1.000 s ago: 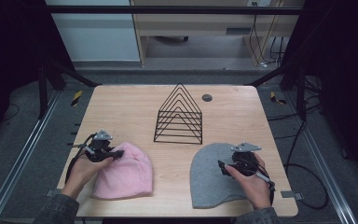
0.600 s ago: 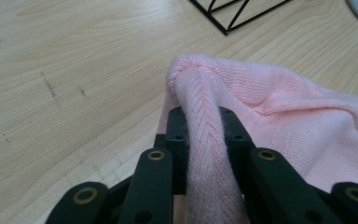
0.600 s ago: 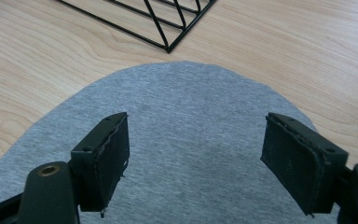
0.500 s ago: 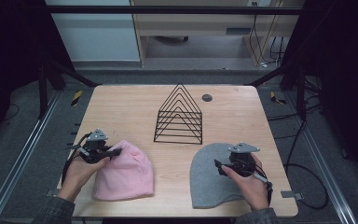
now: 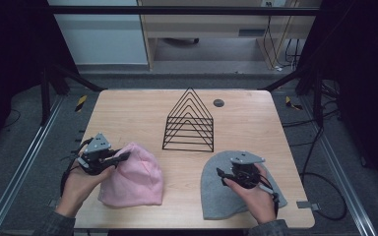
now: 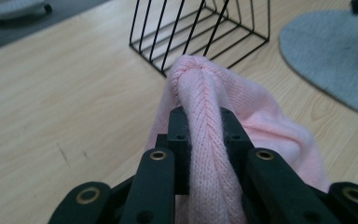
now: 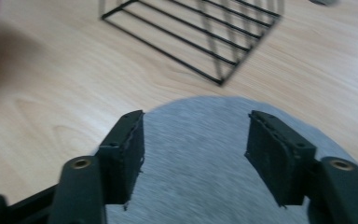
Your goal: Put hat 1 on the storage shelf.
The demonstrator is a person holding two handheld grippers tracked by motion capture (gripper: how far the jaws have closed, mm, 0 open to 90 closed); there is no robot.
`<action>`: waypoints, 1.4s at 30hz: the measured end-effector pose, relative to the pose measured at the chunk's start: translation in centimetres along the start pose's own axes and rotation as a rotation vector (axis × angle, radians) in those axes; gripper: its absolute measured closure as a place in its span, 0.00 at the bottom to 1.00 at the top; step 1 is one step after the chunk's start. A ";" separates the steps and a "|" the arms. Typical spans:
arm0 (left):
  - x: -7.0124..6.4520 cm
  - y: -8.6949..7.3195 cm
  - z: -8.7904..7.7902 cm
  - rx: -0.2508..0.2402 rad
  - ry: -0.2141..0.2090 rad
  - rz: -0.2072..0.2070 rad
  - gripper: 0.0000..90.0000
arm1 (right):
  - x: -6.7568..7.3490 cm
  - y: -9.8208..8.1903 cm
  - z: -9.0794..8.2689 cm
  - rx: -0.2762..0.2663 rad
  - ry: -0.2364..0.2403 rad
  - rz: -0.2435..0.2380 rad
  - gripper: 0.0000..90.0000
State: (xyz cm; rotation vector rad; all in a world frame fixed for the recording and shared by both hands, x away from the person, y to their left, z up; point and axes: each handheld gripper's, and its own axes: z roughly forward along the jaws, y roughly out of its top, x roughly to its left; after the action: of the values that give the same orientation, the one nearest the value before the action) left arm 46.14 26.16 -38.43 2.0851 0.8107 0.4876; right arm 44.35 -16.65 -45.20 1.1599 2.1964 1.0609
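Note:
A pink knit hat (image 5: 134, 178) lies at the front left of the wooden table (image 5: 128, 113). My left gripper (image 5: 120, 158) is shut on a raised fold of this pink hat (image 6: 200, 88), the fold pinched between the pads of the left gripper (image 6: 204, 128). At the front right a grey hat (image 5: 215, 196) lies flat. My right gripper (image 5: 221, 176) hovers low over it, pointing left. Its jaws have just been closing, but they stand apart in the right gripper view (image 7: 195, 140), with the grey hat (image 7: 196, 177) flat below and between them, unpinched.
A black wire rack (image 5: 189, 123) with a triangular outline stands mid-table, beyond both hats (image 6: 200, 28) (image 7: 196, 42). A small dark round disc (image 5: 218, 103) lies behind it. The table's front edge runs close under both hands.
The left gripper has risen slightly, pulling the pink hat's fold up. The right gripper has slid left over the grey hat and its jaws stand narrower.

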 end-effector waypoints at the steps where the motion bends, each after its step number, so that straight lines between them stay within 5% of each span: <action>1: -0.3 0.5 -0.3 -0.008 0.002 0.013 0.86 | 0.6 0.4 0.2 0.009 0.009 -0.035 0.43; 8: -0.8 3.6 -1.5 -0.048 0.024 0.069 0.86 | 4.3 3.5 0.6 -0.013 0.099 -0.135 0.48; 15: 0.1 6.9 -2.0 -0.081 0.046 0.067 0.86 | 7.0 7.1 1.8 -0.034 0.151 -0.197 0.51; 26: 0.6 12.4 -5.7 -0.182 0.077 0.068 0.86 | 9.6 12.4 3.3 -0.091 0.251 -0.173 0.43; 35: 0.7 14.1 -7.3 -0.213 0.074 0.064 0.86 | 10.5 15.7 4.7 -0.100 0.301 -0.158 0.39; 37: 0.8 14.2 -7.3 -0.213 0.079 0.068 0.86 | 10.6 16.0 5.0 -0.102 0.312 -0.149 0.41; 39: 1.0 14.3 -7.4 -0.216 0.083 0.062 0.86 | 10.8 16.3 5.3 -0.111 0.340 -0.149 0.53; 40: 1.1 14.3 -7.5 -0.216 0.086 0.062 0.86 | 10.8 16.5 5.5 -0.118 0.342 -0.159 0.70; 42: 1.3 14.2 -7.5 -0.221 0.071 0.047 0.86 | 10.6 16.5 5.6 -0.123 0.355 -0.162 0.81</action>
State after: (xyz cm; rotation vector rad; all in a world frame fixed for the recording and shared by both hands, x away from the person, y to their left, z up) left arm 48.00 24.88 -22.44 1.8950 0.7152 0.6507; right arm 50.46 0.44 -35.80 0.7716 2.3982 1.3947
